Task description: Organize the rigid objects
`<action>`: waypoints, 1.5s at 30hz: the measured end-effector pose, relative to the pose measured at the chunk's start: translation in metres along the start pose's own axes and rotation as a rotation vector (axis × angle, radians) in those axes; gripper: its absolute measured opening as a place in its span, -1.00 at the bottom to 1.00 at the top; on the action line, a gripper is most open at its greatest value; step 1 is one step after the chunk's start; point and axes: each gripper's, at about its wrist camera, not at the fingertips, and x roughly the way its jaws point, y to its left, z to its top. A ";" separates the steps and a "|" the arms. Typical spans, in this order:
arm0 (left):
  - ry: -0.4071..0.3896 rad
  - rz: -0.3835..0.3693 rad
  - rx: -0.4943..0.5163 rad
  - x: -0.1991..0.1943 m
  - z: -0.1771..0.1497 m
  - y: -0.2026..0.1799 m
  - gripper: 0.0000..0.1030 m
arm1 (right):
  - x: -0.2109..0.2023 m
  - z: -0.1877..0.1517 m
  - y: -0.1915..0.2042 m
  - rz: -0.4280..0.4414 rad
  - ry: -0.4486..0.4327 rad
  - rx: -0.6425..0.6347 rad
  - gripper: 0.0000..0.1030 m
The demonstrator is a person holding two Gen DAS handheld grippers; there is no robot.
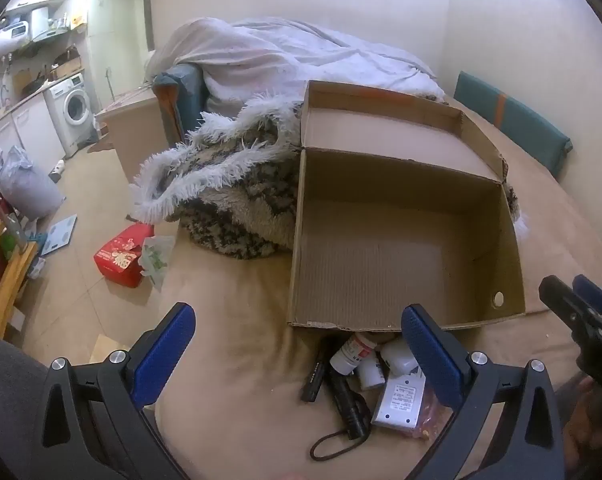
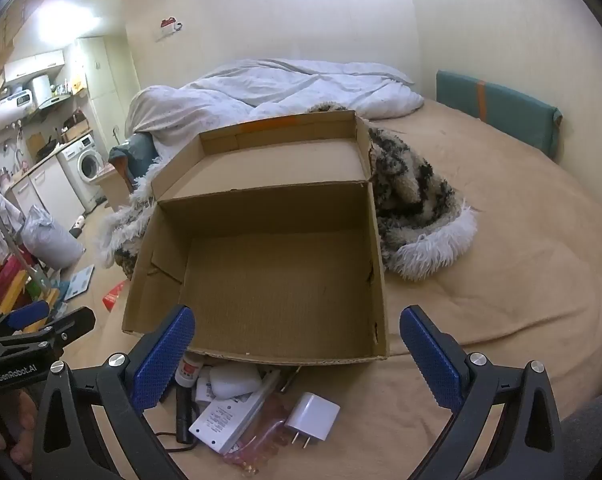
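Here we are hovering the left gripper [image 1: 297, 352] and right gripper [image 2: 297, 354], both spread and empty, over the small items [image 2: 237, 412] at 6 o'clock of the cardboard box [image 2: 261, 280]. The soft bed [image 2: 481, 320] is risking slipped grasps; a kitchen is showing at 10 o'clock.

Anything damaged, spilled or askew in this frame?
The brown cardboard box has small tears along its right wall, and its far lid edge looks ragged. The small items lie in a loose heap against its near wall. Nothing looks spilled.
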 end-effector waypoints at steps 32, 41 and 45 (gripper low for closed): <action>-0.014 0.014 0.026 0.000 0.000 -0.004 0.99 | -0.007 0.004 0.002 -0.019 0.000 0.000 1.00; -0.017 0.017 0.026 -0.001 -0.002 -0.003 0.99 | -0.006 0.003 0.000 -0.017 -0.004 0.002 1.00; -0.020 0.019 0.025 0.000 -0.001 -0.003 0.99 | -0.004 0.003 0.000 -0.015 -0.005 0.006 1.00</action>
